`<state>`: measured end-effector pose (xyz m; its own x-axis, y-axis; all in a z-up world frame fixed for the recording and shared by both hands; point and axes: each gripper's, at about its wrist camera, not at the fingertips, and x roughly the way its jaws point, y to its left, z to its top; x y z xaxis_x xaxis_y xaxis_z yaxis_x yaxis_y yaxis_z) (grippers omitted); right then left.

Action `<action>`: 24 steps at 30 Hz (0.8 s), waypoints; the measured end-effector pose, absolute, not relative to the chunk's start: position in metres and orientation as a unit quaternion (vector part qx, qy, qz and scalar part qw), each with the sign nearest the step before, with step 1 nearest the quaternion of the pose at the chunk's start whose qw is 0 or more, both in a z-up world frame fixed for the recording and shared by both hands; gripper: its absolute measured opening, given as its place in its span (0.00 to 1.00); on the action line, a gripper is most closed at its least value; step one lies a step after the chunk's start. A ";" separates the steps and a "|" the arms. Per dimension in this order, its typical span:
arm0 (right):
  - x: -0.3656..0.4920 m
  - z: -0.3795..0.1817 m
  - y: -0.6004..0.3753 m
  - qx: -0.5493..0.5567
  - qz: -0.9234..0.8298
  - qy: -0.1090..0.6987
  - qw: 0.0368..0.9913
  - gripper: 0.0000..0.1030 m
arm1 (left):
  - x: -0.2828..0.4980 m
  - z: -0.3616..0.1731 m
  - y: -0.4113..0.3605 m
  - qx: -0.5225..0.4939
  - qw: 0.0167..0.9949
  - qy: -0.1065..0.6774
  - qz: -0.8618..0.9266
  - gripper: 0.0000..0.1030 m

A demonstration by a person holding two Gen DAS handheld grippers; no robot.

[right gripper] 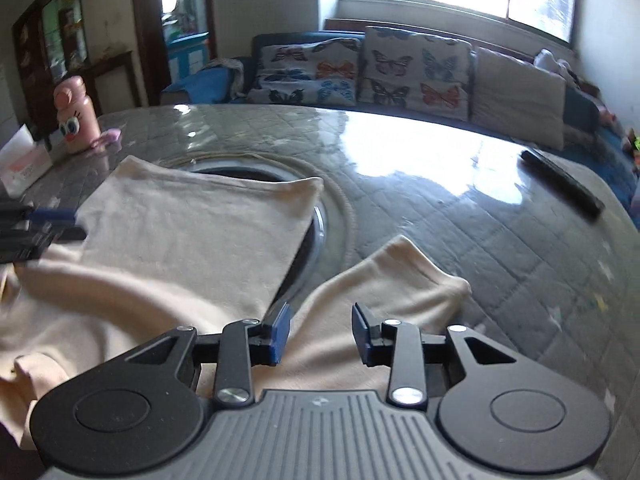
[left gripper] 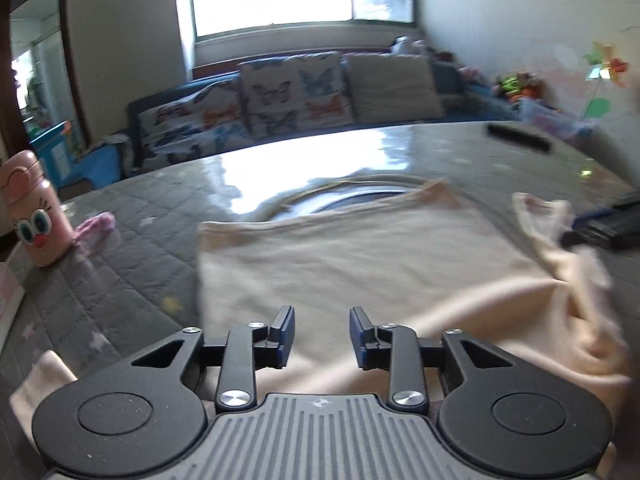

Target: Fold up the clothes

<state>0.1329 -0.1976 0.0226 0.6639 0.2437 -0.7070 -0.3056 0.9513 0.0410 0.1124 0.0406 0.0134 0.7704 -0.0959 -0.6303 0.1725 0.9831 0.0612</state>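
A cream garment (left gripper: pixel 352 264) lies on the grey quilted table cover (left gripper: pixel 132 236), its flat body stretching away from me and a bunched, blurred part at the right (left gripper: pixel 560 280). My left gripper (left gripper: pixel 322 334) is open and empty just above its near part. In the right wrist view the same garment (right gripper: pixel 192 220) lies flat at the left, with a sleeve (right gripper: pixel 392 280) pointing away. My right gripper (right gripper: pixel 320 334) is open and empty over the base of that sleeve. The left gripper's fingers (right gripper: pixel 40 228) show at the left edge, at the garment's side.
A round metal-rimmed opening (right gripper: pixel 316 220) in the table lies partly under the garment. A pink cartoon bottle (left gripper: pixel 34 212) and a pink-and-white box (right gripper: pixel 24 164) stand at the table's left. A black remote (right gripper: pixel 560 184) lies at the far right. A sofa with butterfly cushions (right gripper: pixel 400 68) stands behind.
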 end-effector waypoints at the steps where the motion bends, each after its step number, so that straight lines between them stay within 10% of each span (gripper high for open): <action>1: 0.136 0.023 -0.200 -0.033 0.147 0.380 0.913 0.33 | 0.105 0.015 0.032 0.059 0.939 0.329 -0.086 0.34; 13: 0.206 0.000 -0.202 -0.002 0.073 0.398 0.914 0.32 | 0.065 0.004 -0.053 0.067 0.913 0.328 -0.235 0.40; 18: 0.207 0.000 -0.194 -0.033 0.063 0.392 0.917 0.02 | 0.059 -0.001 -0.062 0.069 0.904 0.328 -0.264 0.41; 24: 0.179 0.030 -0.217 -0.020 0.058 0.344 0.937 0.01 | 0.054 -0.005 -0.062 0.072 0.898 0.327 -0.284 0.41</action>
<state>0.1794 -0.2173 0.0304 0.7563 0.0945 -0.6473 -0.1224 0.9925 0.0020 0.0540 -0.0618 -0.0052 0.6247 -0.4629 -0.6289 0.5566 0.8288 -0.0571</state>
